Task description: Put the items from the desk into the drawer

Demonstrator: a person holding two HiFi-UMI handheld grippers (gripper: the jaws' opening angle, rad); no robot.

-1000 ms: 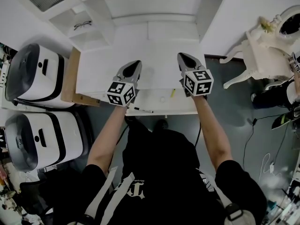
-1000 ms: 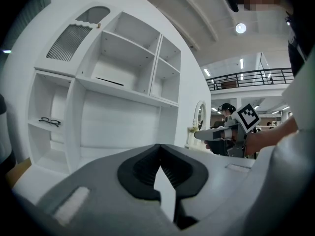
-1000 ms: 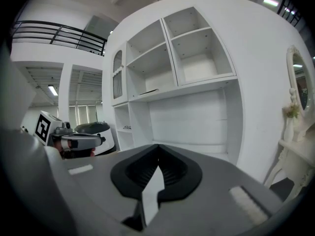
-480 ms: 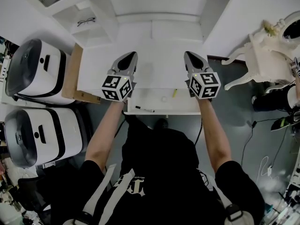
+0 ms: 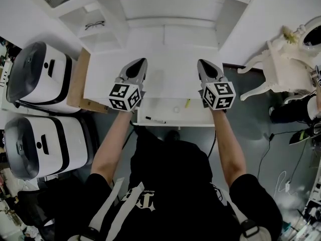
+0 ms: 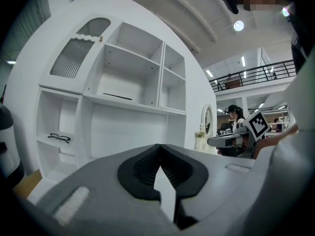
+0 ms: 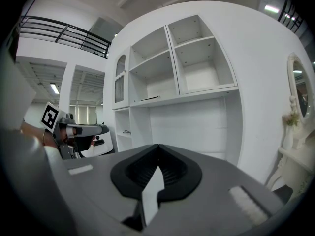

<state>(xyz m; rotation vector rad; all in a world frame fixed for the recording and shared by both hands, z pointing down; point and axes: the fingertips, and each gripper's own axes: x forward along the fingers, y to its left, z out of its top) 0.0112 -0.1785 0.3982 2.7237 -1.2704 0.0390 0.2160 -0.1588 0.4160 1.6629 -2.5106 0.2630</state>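
The white desk (image 5: 170,69) has an open drawer (image 5: 173,124) at its front edge. In the drawer lie a black pen (image 5: 154,120), a small white item (image 5: 176,109) and a short yellow item (image 5: 186,103). My left gripper (image 5: 142,61) hovers over the desk's left half, shut and holding nothing; in the left gripper view its jaws (image 6: 158,146) meet at the tip. My right gripper (image 5: 200,62) hovers over the right half, also shut and holding nothing (image 7: 157,146). The part of the desk top in view carries nothing.
Black glasses (image 5: 94,25) lie on a low left shelf of the hutch (image 6: 59,138). Two white and black machines (image 5: 37,77) (image 5: 42,144) and a wooden board (image 5: 76,82) stand left of the desk. An ornate white table (image 5: 281,59) stands at the right.
Both grippers have drifted slightly apart over the desk and stayed shut. The things in the drawer have not moved.
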